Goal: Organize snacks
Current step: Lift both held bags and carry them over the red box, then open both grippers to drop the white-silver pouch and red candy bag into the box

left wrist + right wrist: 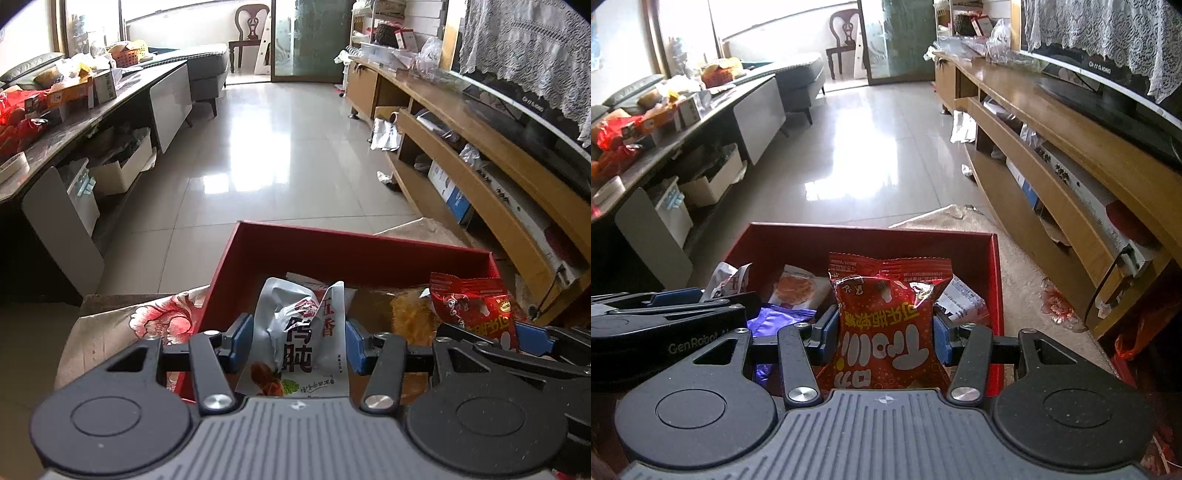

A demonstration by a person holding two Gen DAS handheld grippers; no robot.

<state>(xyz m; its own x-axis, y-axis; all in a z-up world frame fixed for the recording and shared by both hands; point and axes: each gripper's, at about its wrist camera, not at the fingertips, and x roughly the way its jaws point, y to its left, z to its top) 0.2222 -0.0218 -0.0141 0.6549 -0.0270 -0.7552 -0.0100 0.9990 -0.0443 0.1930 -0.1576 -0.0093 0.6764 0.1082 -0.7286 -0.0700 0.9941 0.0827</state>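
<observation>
A glossy tiled floor (280, 147) runs to a far wooden chair (251, 33) by a glass door (306, 37). On the right a long wooden TV cabinet (1052, 122) carries a television (1108, 85) under a lace cloth (1108, 33); a grey sofa (207, 66) stands far left.

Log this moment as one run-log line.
left tool: shut on silver snack packet | right tool: shut on red snack packet | both over red box

silver snack packet (299, 332), red snack packet (886, 321), above red box (995, 280)
</observation>
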